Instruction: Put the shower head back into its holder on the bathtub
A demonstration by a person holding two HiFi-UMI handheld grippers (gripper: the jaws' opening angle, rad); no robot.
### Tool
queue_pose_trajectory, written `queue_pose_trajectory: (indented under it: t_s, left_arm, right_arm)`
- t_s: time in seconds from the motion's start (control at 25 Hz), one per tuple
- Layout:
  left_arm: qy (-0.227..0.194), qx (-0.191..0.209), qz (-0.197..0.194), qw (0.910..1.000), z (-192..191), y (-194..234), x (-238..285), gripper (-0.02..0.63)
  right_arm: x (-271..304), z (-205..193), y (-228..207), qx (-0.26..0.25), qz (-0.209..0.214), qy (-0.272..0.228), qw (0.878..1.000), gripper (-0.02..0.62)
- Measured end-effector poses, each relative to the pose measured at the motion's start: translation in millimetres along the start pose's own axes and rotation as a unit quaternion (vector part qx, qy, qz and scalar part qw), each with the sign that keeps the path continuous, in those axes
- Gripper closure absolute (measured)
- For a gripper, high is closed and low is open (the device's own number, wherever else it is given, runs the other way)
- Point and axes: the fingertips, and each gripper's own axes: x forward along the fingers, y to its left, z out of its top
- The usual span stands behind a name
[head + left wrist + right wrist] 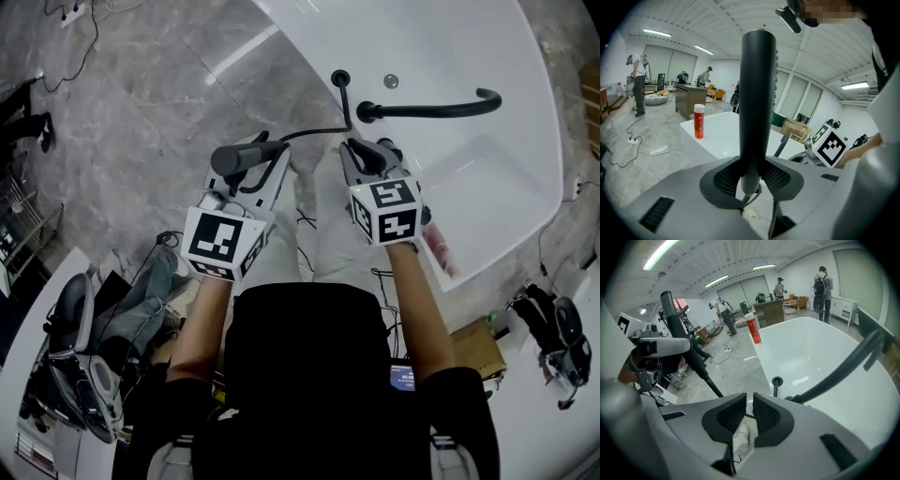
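The task was judged to be barely under way: the shower head (pixel 234 159) was clamped by its handle between the jaws of the left gripper (pixel 265 152) and was held over the grey floor just outside the bathtub (pixel 441 47), not yet in its place. The holder (pixel 340 78), a black ring on a short post at the tub's rim, was seen to be empty. What remained was judged to be the carry across to that ring and the seating of the handle in it. The right gripper (pixel 367 155) was seen with its jaws drawn together on nothing, near the base of the black spout (pixel 441 109). The hose (pixel 314 132) was strung from the handle toward the post, so a wide swing was judged unwise. Open room was found above the tub's white basin. The approach was hemmed on the right by the spout, which arched away just beside the holder, and by the right gripper itself.
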Motion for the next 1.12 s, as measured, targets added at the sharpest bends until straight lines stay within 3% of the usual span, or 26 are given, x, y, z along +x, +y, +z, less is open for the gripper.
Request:
queue_pose_trajectory:
  t_s: [0.2, 0.4, 0.72, 1.12]
  left_arm:
    - [0.013, -0.002, -0.001, 0.9999, -35, 6, 12, 0.462]
    - [0.023, -0.002, 0.004, 0.9997, -63, 19, 15, 0.462]
    - [0.034, -0.004, 0.004, 0.9994, -90, 27, 25, 0.462]
    - [0.044, -0.004, -0.001, 0.9990, -111, 32, 34, 0.462]
  right_arm:
    - [25, -34, -14, -0.012, -0.034, 0.025, 0.999, 0.555]
    - [53, -58, -21, 0.008, -0.051, 0.037, 0.998, 0.514]
    - [82, -76, -33, 0.028, -0.085, 0.043, 0.995, 0.486]
    - [121, -118, -41, 0.059, -0.096, 0.071, 0.991, 0.483]
